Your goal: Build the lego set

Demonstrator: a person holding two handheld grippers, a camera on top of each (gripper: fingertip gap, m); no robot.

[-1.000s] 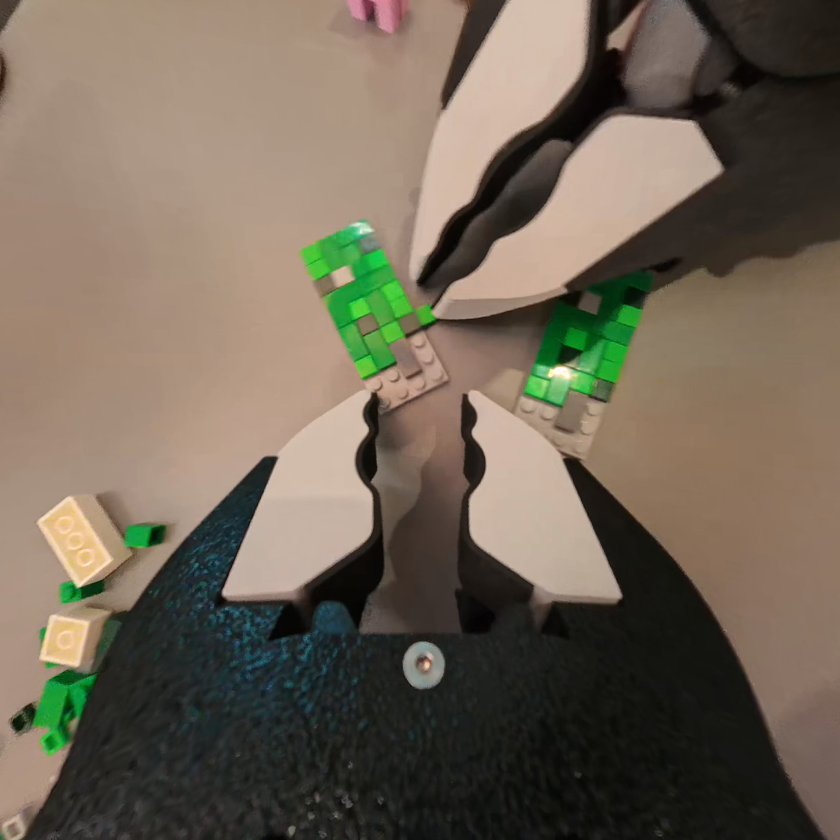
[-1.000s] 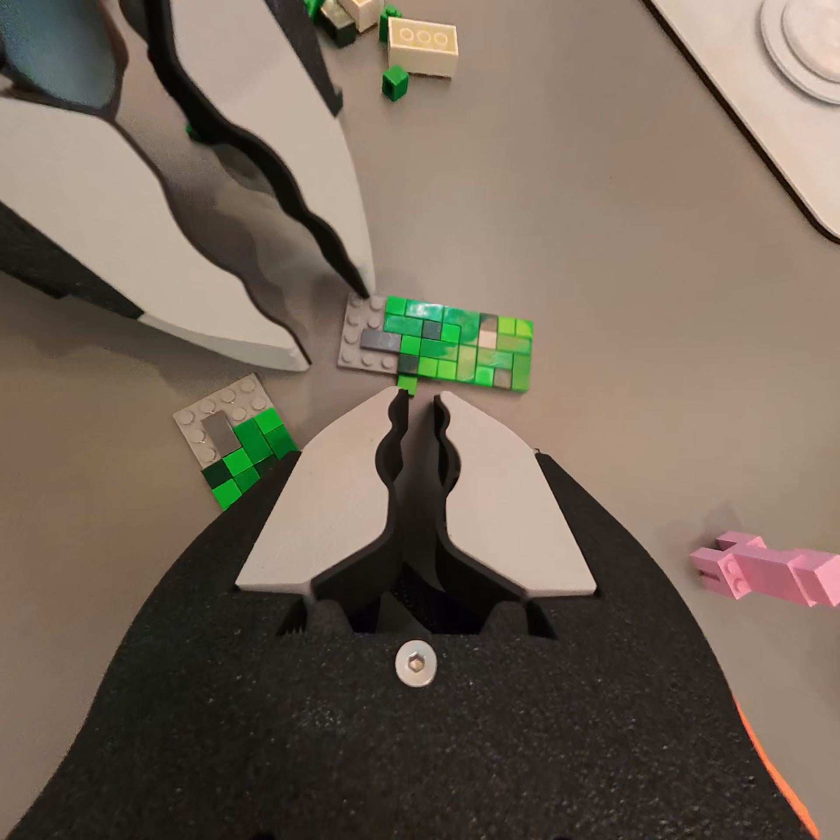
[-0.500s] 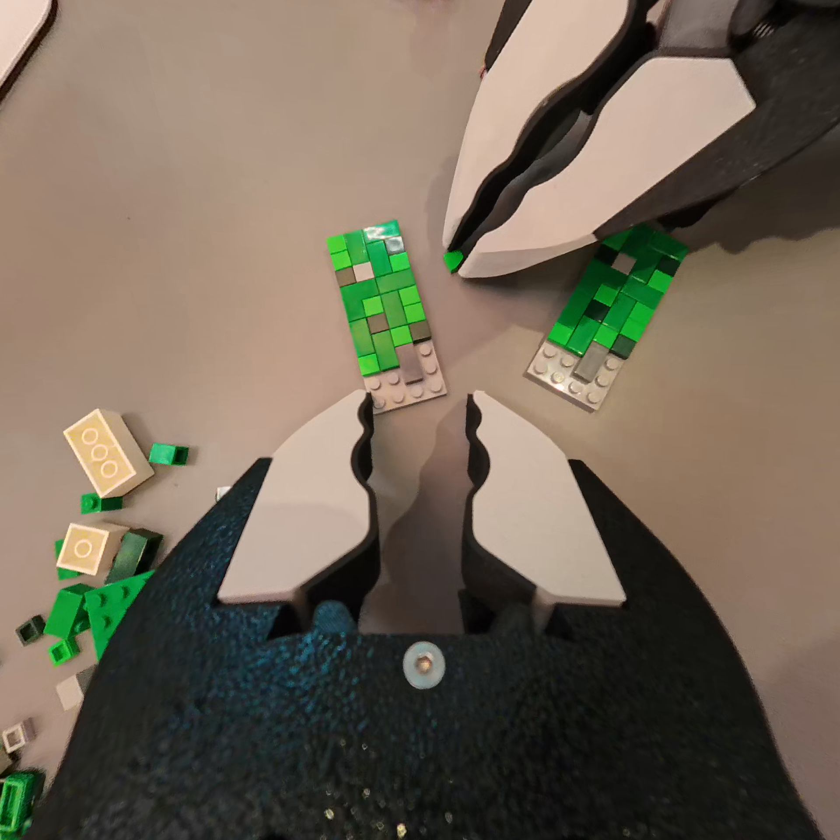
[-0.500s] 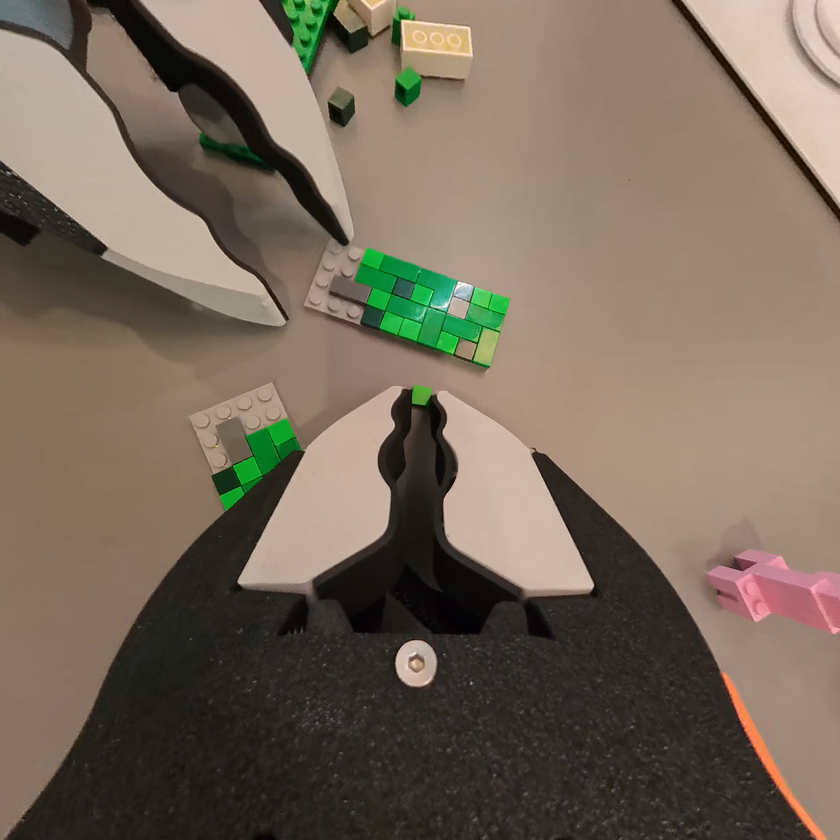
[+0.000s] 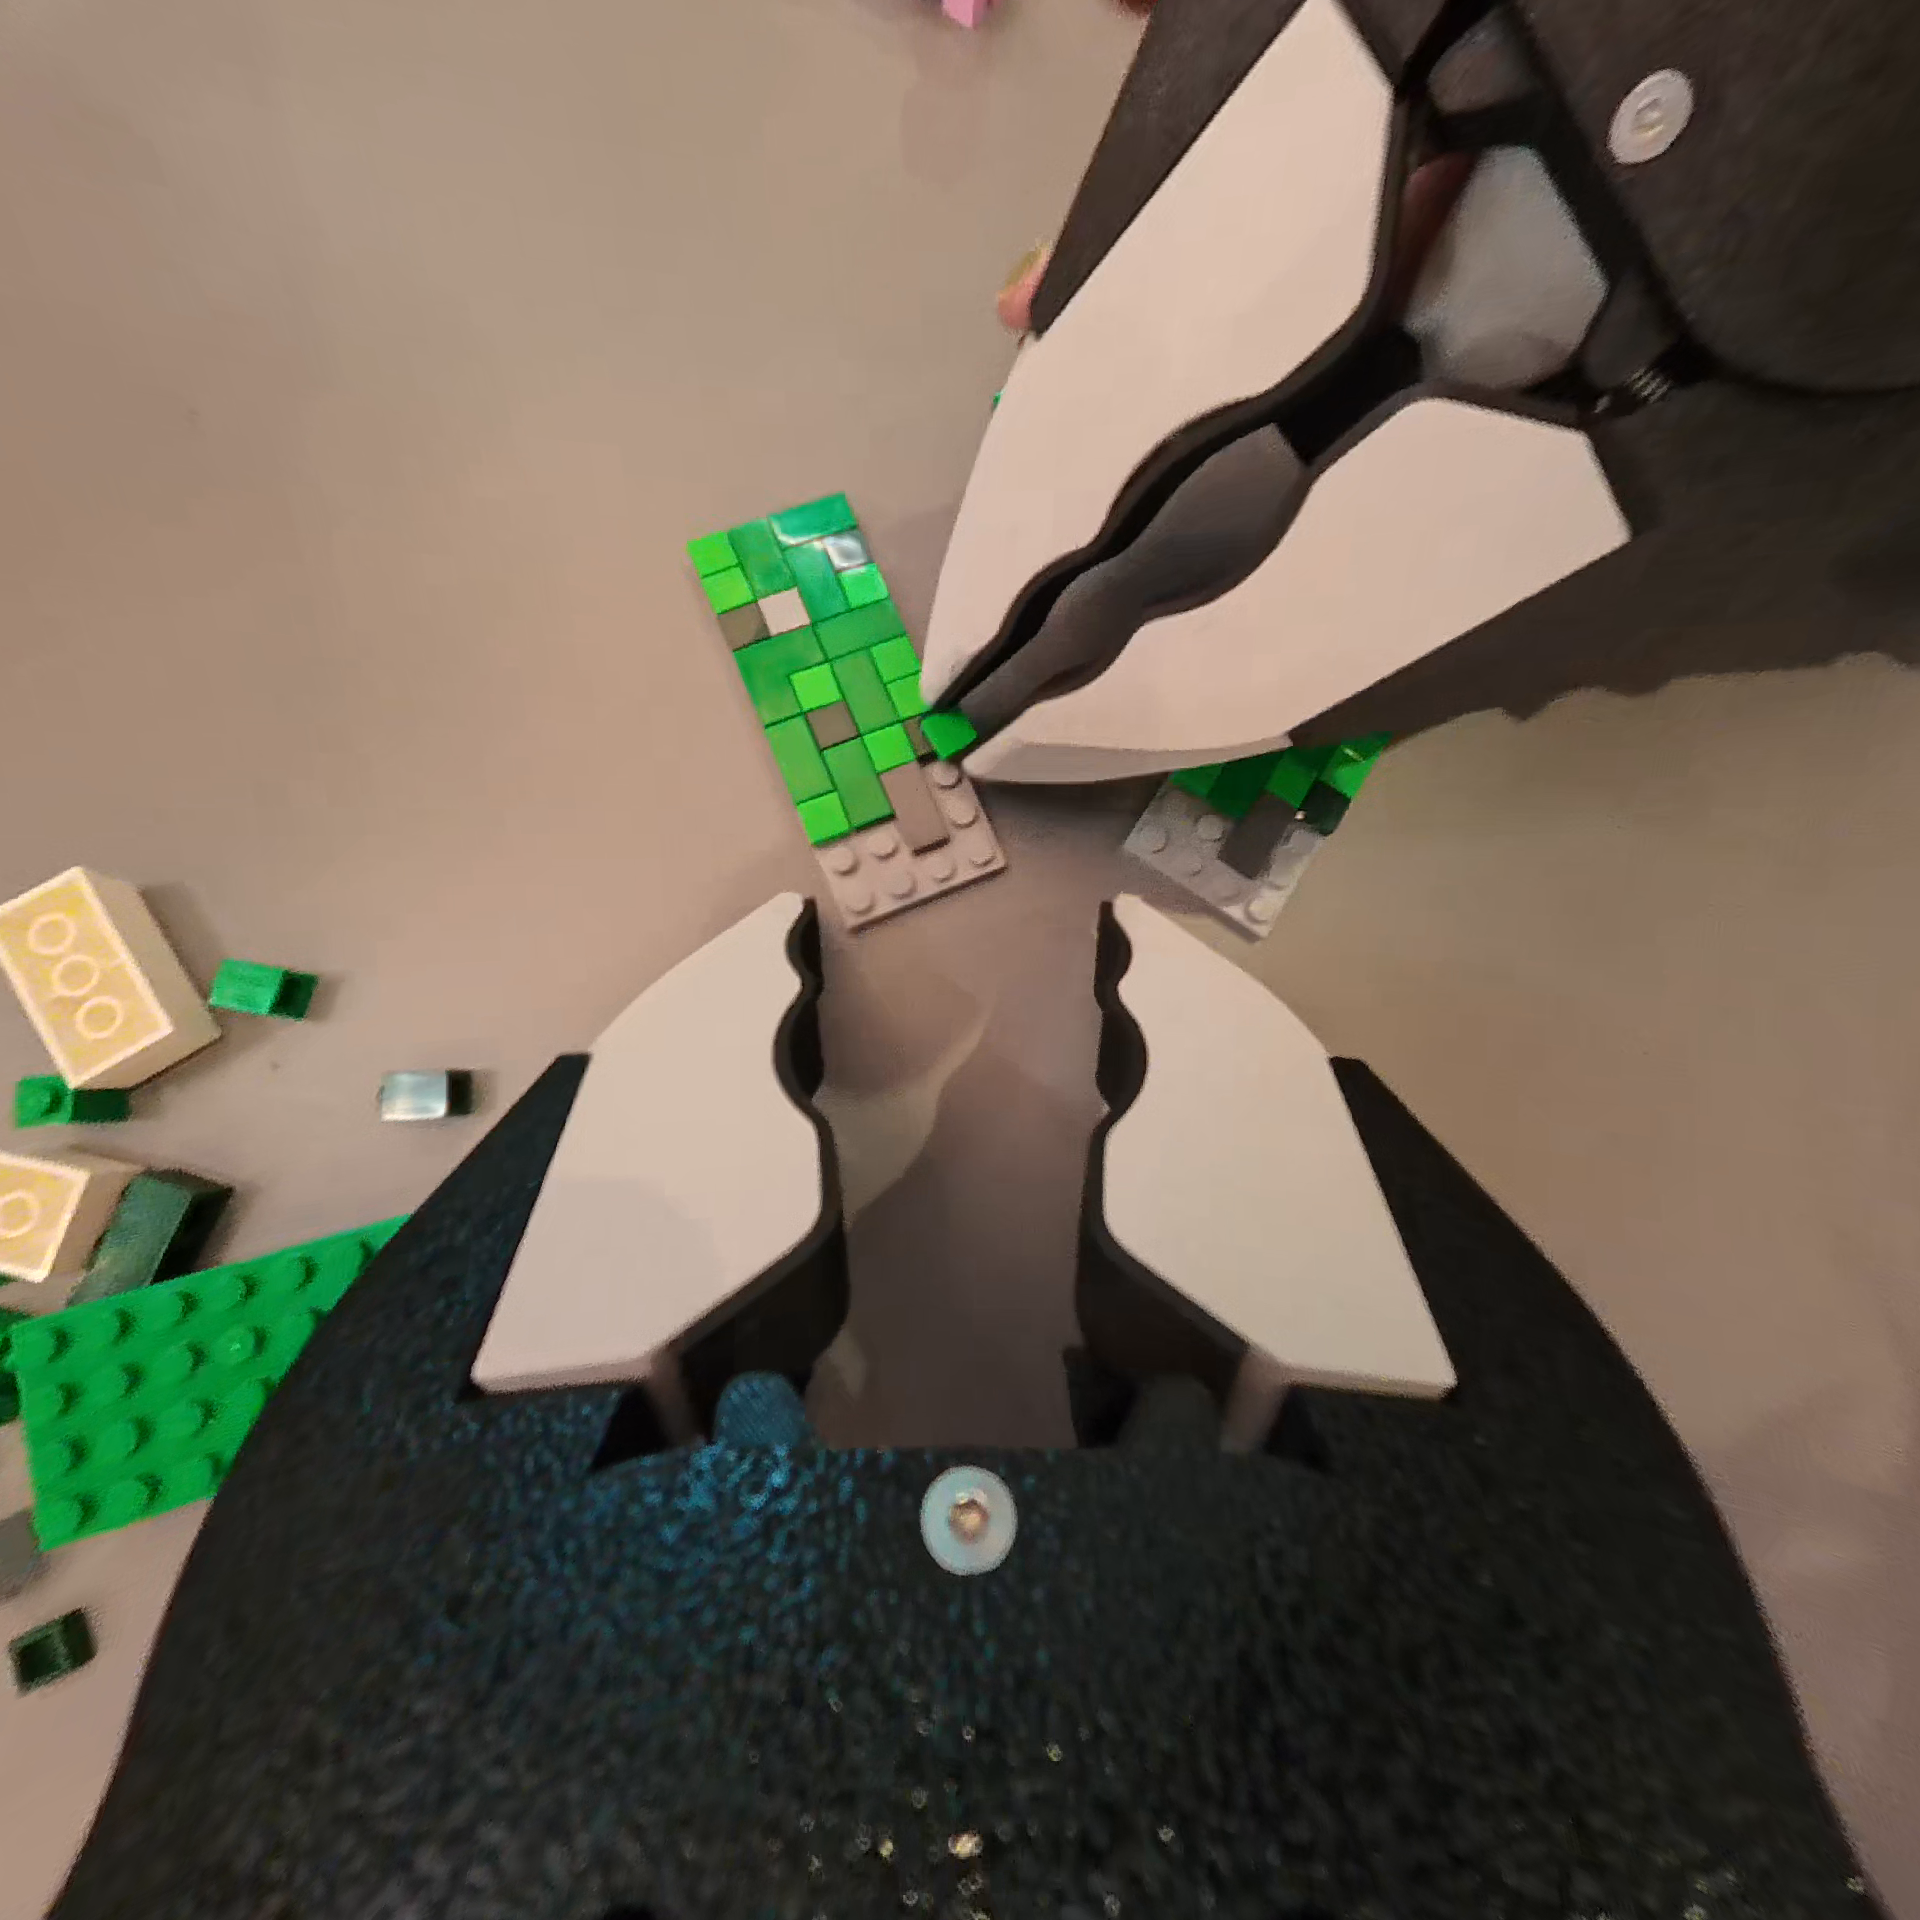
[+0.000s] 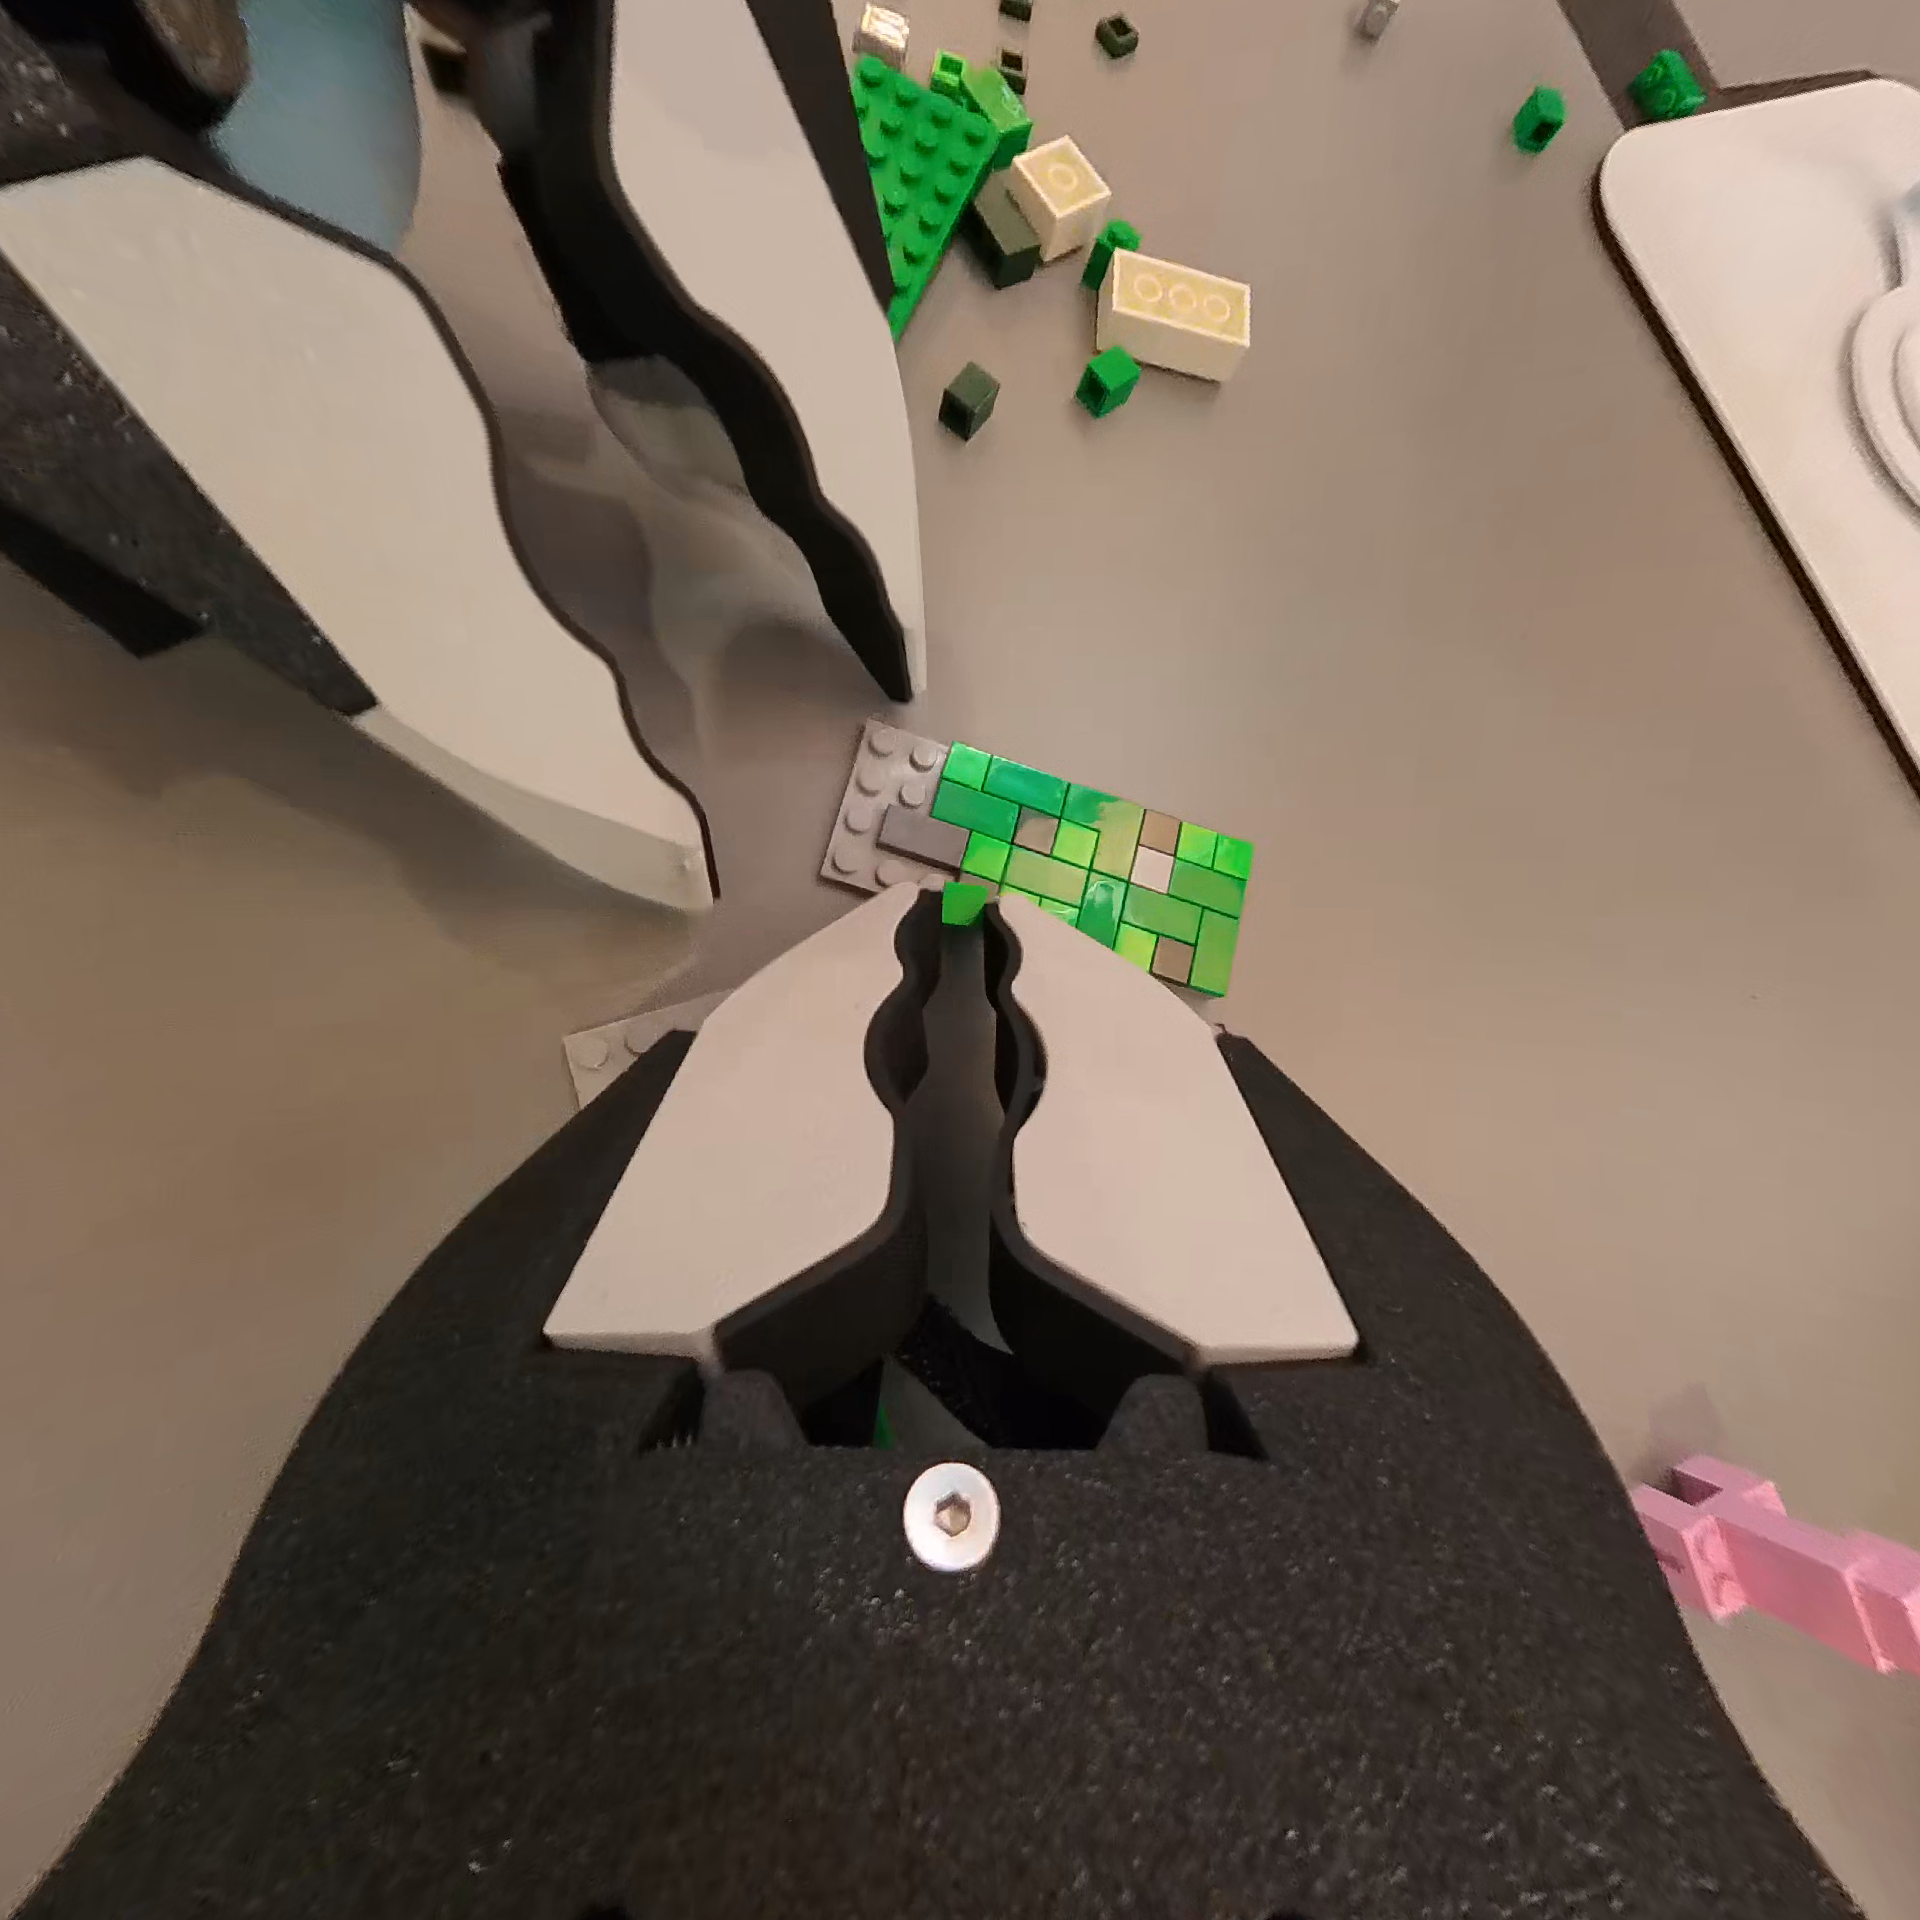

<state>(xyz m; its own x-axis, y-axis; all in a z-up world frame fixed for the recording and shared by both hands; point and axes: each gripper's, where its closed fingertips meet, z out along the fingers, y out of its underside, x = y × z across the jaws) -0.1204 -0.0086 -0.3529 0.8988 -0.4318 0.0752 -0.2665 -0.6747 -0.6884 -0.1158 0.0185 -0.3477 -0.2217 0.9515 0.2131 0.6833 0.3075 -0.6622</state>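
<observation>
I had the grey matte surface (image 6: 1455, 727) under both tools, with a white board (image 6: 1766, 312) at its far right edge. My left claw (image 5: 951, 914) stood wide apart and empty, just short of the studded grey end of the long tiled plate (image 5: 831, 707), whose long axis ran straight away from it. A second, shorter tiled plate (image 5: 1247, 831) lay just beside, partly under my right claw (image 6: 951, 899). That claw was clamped on a small glossy green tile (image 6: 961, 904), its tips right over the long plate's near edge where bare studs met smooth green and grey tiles. Loose cream bricks (image 6: 1174, 312), a green studded baseplate (image 5: 156, 1382) and tiny cubes were scattered toward the left edge; a pink brick piece (image 6: 1787, 1569) lay well apart.
</observation>
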